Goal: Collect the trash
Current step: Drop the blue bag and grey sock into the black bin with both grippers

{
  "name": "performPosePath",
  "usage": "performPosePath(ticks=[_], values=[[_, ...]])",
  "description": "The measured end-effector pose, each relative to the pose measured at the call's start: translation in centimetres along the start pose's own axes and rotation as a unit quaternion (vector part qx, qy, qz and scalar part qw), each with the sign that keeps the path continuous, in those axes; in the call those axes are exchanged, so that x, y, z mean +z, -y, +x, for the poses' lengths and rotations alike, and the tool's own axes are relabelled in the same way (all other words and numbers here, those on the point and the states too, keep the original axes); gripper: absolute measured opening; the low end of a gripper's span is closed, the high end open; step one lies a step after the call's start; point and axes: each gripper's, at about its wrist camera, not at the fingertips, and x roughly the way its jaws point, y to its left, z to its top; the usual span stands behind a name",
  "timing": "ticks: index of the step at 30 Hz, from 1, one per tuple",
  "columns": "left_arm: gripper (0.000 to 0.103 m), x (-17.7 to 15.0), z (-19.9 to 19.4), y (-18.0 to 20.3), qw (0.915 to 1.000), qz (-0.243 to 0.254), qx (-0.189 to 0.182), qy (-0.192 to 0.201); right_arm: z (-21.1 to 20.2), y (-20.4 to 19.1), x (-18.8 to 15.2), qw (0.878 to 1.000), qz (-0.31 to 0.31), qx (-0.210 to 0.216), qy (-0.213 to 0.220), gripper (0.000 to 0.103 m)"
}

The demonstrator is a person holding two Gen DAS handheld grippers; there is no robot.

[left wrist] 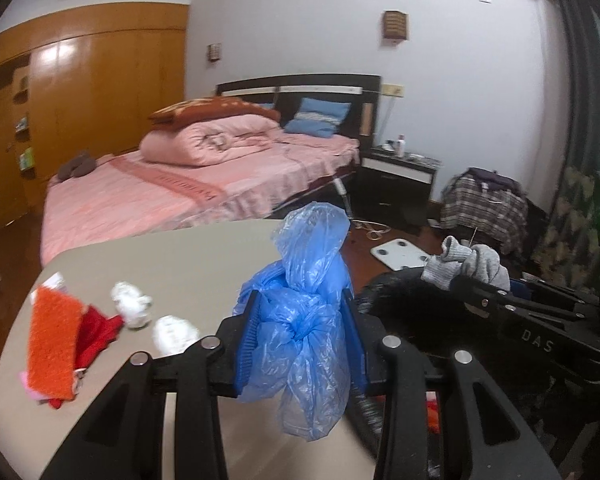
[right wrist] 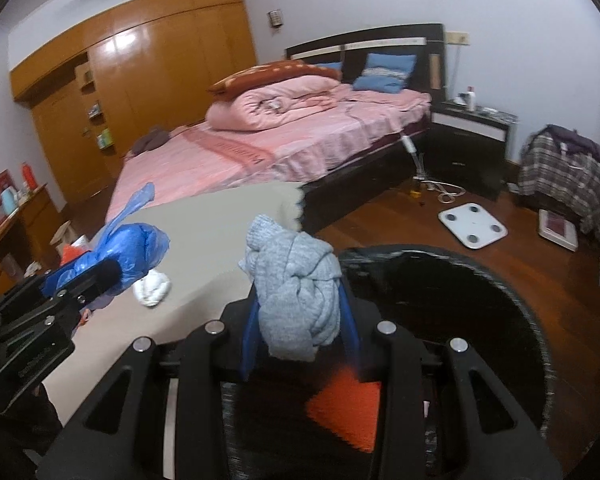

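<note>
My left claw (left wrist: 300, 344) grips a knotted blue bag (left wrist: 304, 320) above the tabletop (left wrist: 188, 256), kept clear for the bin, I judge; my right claw (right wrist: 300, 320) clamps a grey knit rag (right wrist: 296, 292) at the rim of the black bin (right wrist: 480, 304), ready to drop; the bag looks thin and crinkled, the rag soft and bunched; white wads (left wrist: 130, 304) and an orange cloth (left wrist: 54, 344) lie on the tabletop.

Black tongs (left wrist: 302, 336), blue finger pads (left wrist: 247, 336), silver rivets, "DAS" marking.
</note>
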Motion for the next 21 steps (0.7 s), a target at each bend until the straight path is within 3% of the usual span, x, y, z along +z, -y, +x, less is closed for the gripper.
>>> performPosePath(ticks=[21], values=[[0.038, -0.2, 5.0, 10.9, 0.9922, 0.057, -0.109, -0.023, -3.0, 9.6, -2.9, 0.994, 0.054, -0.091, 0.003, 0.034]])
